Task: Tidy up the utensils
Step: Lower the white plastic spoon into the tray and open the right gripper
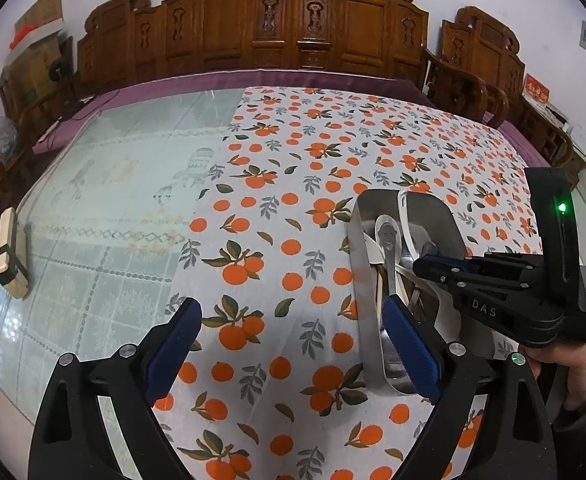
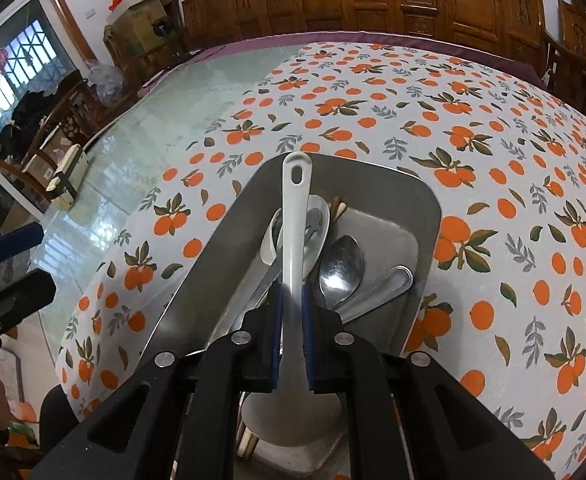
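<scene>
A long white ladle (image 2: 295,220) is clamped by its handle in my right gripper (image 2: 291,296), which is shut on it. The ladle's bowl sits under the gripper and its handle end reaches over the far rim of a metal tray (image 2: 221,280). In the tray lie metal spoons (image 2: 341,260), a white ceramic spoon (image 2: 319,220) and chopsticks (image 2: 339,206). My left gripper (image 1: 293,340) is open over the orange-print tablecloth (image 1: 285,208), just left of the tray (image 1: 359,280), with nothing between its fingers. The right gripper (image 1: 423,262) reaches into the tray from the right.
A wooden block with a black band (image 1: 11,256) lies near the left edge of the glass tabletop (image 1: 133,184). Carved wooden chairs (image 1: 285,24) line the far side. A person's hand (image 1: 573,372) holds the right gripper. Cardboard boxes (image 2: 137,8) stand at the back left.
</scene>
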Motion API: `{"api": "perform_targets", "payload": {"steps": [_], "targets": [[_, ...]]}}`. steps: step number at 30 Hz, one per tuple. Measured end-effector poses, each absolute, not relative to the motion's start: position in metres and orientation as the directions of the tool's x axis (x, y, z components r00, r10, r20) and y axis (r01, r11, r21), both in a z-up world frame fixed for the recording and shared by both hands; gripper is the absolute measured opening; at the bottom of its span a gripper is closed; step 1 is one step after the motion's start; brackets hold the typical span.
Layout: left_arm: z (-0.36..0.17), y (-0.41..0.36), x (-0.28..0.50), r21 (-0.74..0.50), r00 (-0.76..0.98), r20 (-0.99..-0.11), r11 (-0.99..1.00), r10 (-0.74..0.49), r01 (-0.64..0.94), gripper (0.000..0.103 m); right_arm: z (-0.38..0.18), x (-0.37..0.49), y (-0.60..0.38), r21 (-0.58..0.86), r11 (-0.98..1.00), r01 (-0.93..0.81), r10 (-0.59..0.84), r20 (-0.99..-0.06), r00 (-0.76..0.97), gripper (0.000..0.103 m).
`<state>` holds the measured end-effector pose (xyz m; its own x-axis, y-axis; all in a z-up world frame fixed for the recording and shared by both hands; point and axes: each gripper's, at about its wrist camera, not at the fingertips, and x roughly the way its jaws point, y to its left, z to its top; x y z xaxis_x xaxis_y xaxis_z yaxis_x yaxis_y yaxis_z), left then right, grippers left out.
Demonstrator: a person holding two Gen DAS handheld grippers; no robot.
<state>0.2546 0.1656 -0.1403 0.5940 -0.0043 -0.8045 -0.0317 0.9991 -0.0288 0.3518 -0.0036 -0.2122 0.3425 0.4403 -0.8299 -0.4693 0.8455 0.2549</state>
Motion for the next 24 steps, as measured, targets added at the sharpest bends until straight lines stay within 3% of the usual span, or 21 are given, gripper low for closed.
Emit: {"api": "perform_targets", "payload": {"steps": [13, 21, 24], "targets": [[-0.127, 0.163, 0.241, -0.025, 0.611, -0.792, 0.999, 0.001, -0.034, 0.088, -0.198, 0.339, -0.001, 0.274, 0.827, -0.49, 0.475, -0.808, 0.349, 0.012], [-0.112, 0.154, 0.227, -0.021, 0.636, -0.771, 0.999, 0.002, -0.028, 0.088, -0.169, 0.317, -0.029, 0.227, 0.851, -0.473, 0.452, -0.775, 0.442, 0.021], [-0.105, 0.148, 0.22, -0.016, 0.651, -0.759, 1.0, 0.004, -0.026, 0.095, -0.155, 0.304, -0.043, 0.207, 0.861, -0.465, 0.443, -0.755, 0.484, 0.026]]}}
